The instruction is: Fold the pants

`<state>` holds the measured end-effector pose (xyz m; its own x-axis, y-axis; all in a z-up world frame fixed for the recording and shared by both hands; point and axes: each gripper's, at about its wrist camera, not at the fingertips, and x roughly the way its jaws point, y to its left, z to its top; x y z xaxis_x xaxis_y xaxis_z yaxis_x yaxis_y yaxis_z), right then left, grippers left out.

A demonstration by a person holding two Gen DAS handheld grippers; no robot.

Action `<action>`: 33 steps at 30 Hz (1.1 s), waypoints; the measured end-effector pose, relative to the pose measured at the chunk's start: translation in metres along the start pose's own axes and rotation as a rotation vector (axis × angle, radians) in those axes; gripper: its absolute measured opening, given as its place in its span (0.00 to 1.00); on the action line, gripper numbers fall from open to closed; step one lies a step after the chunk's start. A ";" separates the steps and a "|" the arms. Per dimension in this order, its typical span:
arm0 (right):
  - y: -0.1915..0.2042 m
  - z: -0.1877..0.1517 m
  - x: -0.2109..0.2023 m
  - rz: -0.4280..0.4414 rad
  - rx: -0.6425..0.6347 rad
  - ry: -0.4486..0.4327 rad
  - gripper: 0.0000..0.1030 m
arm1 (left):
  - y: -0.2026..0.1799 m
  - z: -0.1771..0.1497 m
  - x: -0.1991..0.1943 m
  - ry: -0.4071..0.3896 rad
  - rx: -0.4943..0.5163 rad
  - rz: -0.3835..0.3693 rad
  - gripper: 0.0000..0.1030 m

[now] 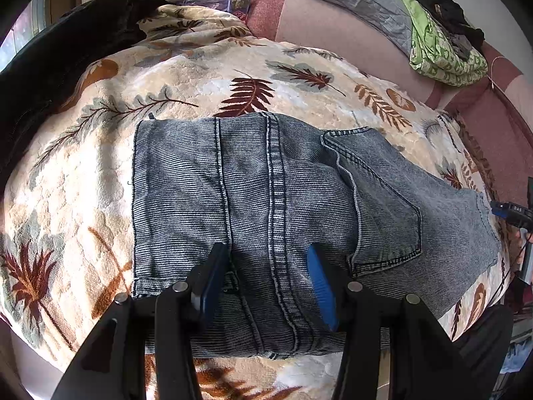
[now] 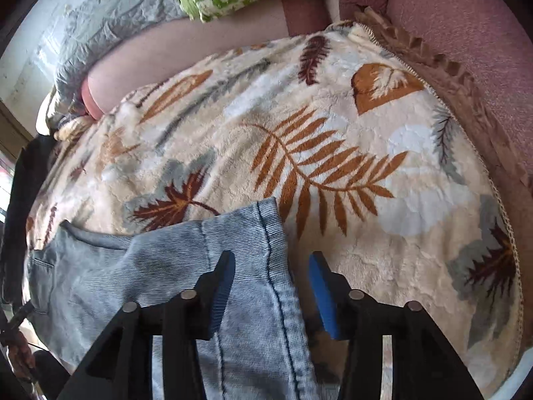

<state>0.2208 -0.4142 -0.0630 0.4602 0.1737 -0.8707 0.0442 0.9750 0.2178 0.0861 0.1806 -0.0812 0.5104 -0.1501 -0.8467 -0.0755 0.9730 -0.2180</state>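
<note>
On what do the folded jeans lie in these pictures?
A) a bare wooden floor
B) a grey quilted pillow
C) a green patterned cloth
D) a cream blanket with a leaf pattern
D: the jeans rest flat on the leaf-patterned cream blanket, which shows around them in both views.

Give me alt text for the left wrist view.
Folded grey-blue jeans lie on a leaf-print blanket, with the left gripper open just above them. Green cloth sits behind.
</note>
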 end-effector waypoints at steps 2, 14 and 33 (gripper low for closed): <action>-0.004 -0.012 -0.029 0.082 0.059 -0.019 0.51 | 0.000 -0.001 -0.001 -0.006 -0.006 0.000 0.50; -0.068 -0.144 -0.016 0.346 0.739 0.072 0.69 | 0.001 -0.002 0.000 -0.025 -0.028 -0.033 0.59; -0.075 -0.149 -0.014 0.289 0.764 -0.023 0.31 | 0.005 -0.003 -0.001 -0.036 -0.047 -0.058 0.61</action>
<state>0.0789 -0.4692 -0.1323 0.5636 0.3928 -0.7267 0.5094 0.5273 0.6801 0.0826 0.1850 -0.0834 0.5457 -0.1987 -0.8141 -0.0843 0.9536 -0.2892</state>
